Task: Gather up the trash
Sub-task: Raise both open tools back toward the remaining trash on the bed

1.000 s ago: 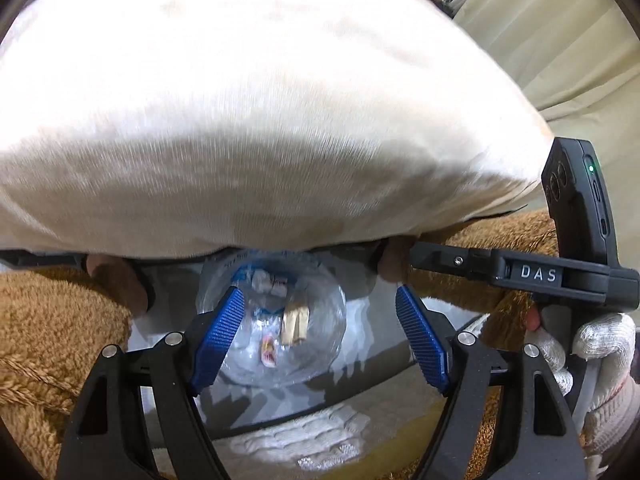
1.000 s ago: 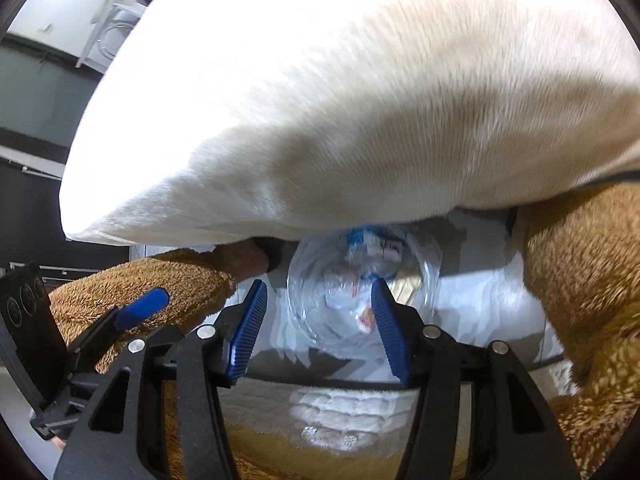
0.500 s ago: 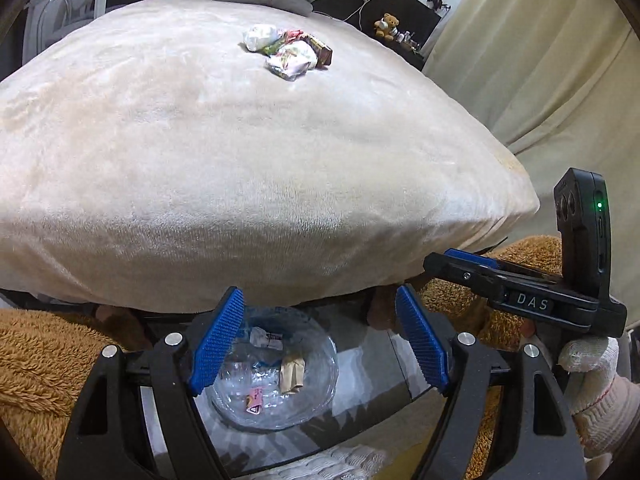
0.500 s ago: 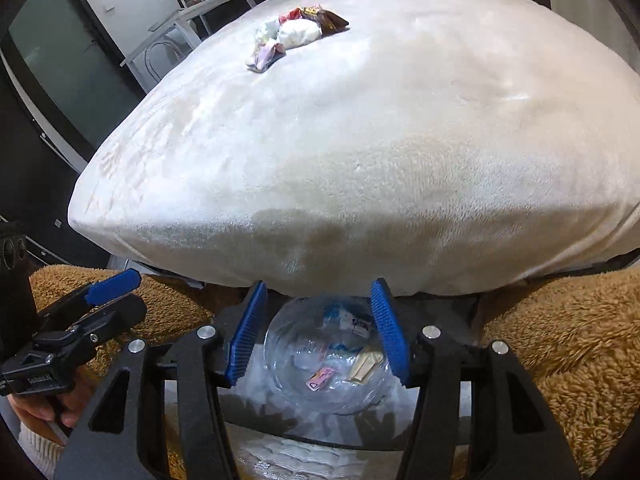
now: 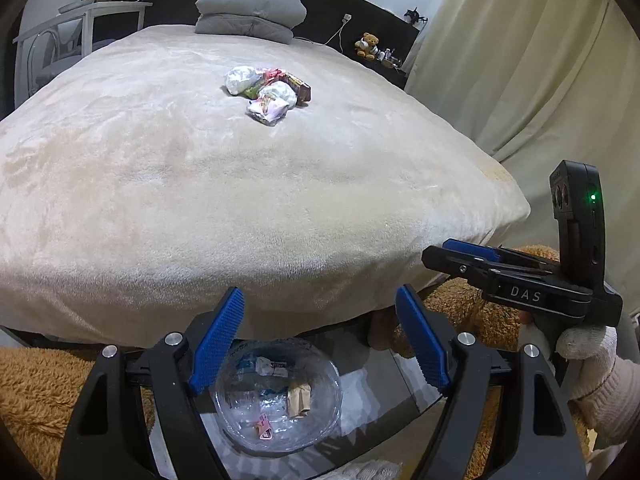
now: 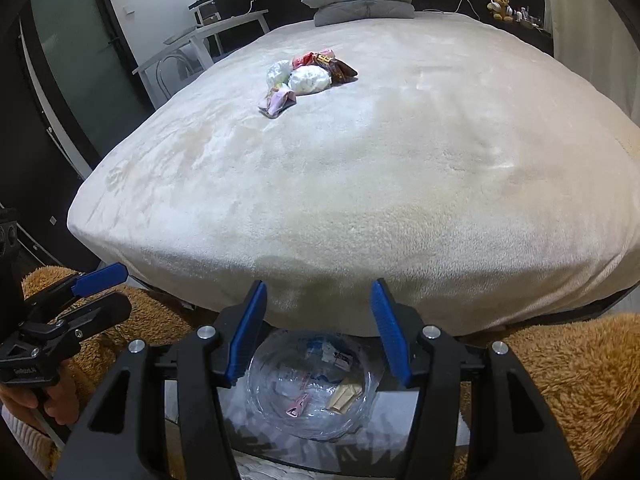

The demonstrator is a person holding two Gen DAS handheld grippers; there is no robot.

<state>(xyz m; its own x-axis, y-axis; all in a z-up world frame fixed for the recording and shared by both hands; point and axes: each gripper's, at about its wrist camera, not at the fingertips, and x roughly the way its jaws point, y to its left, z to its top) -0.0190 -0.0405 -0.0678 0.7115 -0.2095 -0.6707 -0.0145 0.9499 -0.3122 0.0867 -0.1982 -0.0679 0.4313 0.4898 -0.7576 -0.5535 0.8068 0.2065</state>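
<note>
A small heap of trash [image 5: 268, 94], crumpled white bags and coloured wrappers, lies on the cream bed [image 5: 160, 184], far from both grippers; it also shows in the right wrist view [image 6: 304, 78]. A clear bin bag [image 5: 278, 396] with a few wrappers in it sits on the floor below the bed's foot, and shows in the right wrist view [image 6: 314, 390]. My left gripper [image 5: 320, 340] is open and empty above the bag. My right gripper [image 6: 318, 330] is open and empty, beside the left one.
A folded grey blanket [image 5: 250, 16] lies at the head of the bed. A white desk and chair [image 6: 200, 46] stand left of the bed, curtains [image 5: 520, 60] to the right. A teddy bear [image 5: 368, 46] sits on the dark shelf. Brown fleece sleeves [image 6: 560, 380] flank the bag.
Both grippers have risen from close over the bin bag. The bed top, the trash heap and the room behind have come into view. Both stay open.
</note>
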